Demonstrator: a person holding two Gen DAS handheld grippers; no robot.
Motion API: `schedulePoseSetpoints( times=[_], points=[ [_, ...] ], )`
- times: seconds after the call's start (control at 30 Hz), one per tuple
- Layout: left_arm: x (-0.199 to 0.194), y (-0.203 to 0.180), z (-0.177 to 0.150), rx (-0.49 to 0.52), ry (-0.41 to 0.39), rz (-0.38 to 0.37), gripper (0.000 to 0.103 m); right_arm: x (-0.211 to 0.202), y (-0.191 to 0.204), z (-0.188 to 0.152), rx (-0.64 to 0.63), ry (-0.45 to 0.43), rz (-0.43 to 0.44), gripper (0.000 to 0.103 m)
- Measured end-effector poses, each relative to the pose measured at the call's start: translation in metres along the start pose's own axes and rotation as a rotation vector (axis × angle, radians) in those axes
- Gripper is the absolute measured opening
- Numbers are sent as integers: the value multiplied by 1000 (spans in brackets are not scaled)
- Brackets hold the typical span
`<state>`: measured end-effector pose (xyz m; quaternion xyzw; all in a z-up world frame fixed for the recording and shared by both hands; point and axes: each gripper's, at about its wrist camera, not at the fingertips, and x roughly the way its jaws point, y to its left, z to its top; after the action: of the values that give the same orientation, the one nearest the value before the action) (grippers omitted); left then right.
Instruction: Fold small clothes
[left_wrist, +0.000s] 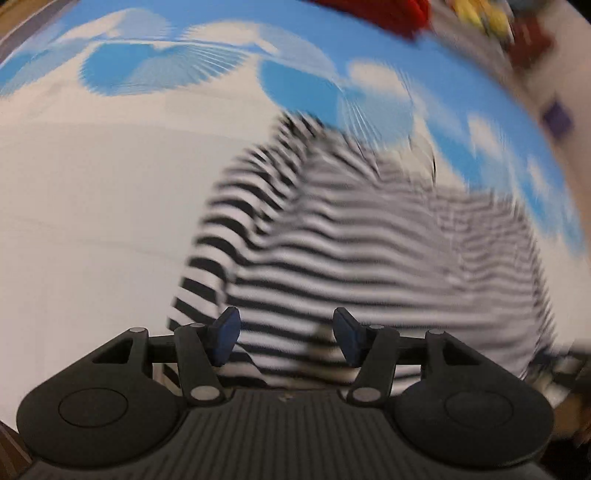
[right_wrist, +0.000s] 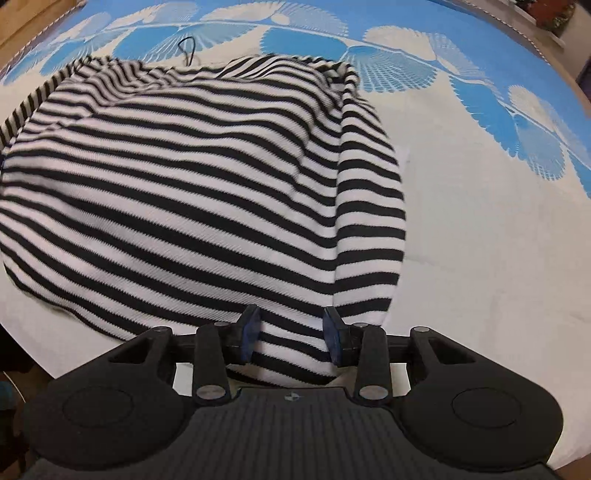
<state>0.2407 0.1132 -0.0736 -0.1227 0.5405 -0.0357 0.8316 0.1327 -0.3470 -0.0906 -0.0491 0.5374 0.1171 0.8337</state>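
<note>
Item 1: striped garment (right_wrist: 184, 192), which we find flat on the blue-and-white cloth (right_wrist: 480, 221). Left gripper (left_wrist: 286, 341) and right gripper (right_wrist: 291, 339): both spread apart, empty, above its near edge.

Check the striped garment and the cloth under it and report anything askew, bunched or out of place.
The striped garment lies rumpled, not flat: its far edge is bunched, and one side is folded over the body. A thin dark loop sticks out past the far edge onto the blue-and-white cloth. Nothing looks torn or spilled.
</note>
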Motion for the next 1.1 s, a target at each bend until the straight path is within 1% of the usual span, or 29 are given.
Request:
schedulePoseSetpoints(
  times=[0.03,0.1,0.2,0.37,0.43,0.5,0.6,0.67,0.7,0.73,0.77,0.8,0.83,0.87,0.9,0.93,0.97,1.0,1.03,1.1],
  points=[
    [-5,10,1,-45,-17,-13,60,-1,-3,1,16,-6,0,36],
    [-9,23,3,-92,-31,-17,58,-2,-8,1,34,-16,-3,36],
    [-12,36,4,-112,-28,15,58,-3,-9,-1,23,-18,-22,36],
    [-25,69,-2,-129,-17,8,58,-4,-15,-5,43,-15,-37,36],
    [-21,74,-6,-111,22,6,58,-4,-17,-6,52,-11,-53,36],
    [-12,71,-11,-65,76,18,58,-4,-20,-7,68,-13,-53,36],
    [1,62,-17,11,136,44,58,-4,-22,-9,80,-12,-64,37],
    [8,56,-19,52,157,71,58,-2,-24,-10,92,0,-82,38],
    [11,54,-21,65,161,78,56,-1,-26,-10,102,2,-80,38],
    [13,52,-20,76,166,78,37,-1,-27,-10,109,4,-78,39],
    [13,50,-21,82,175,54,19,0,-27,-11,110,6,-78,39],
    [11,50,-21,87,171,34,4,1,-27,-11,110,8,-77,39],
    [8,48,-22,101,148,41,4,1,-26,-12,109,9,-79,39],
    [3,50,-22,107,121,66,4,2,-26,-12,109,11,-78,39],
    [1,56,-22,92,111,98,3,2,-27,-12,113,14,-74,36],
    [0,63,-23,67,111,137,3,3,-28,-12,121,20,-63,31],
    [1,70,-24,50,121,170,3,5,-30,-12,133,26,-47,20],
    [2,74,-26,41,136,164,3,6,-31,-11,142,29,-43,16],
    [3,74,-28,58,149,157,3,6,-31,-11,143,30,-46,15],
    [4,65,-32,124,169,130,3,6,-30,-11,140,31,-48,13]
  ],
)
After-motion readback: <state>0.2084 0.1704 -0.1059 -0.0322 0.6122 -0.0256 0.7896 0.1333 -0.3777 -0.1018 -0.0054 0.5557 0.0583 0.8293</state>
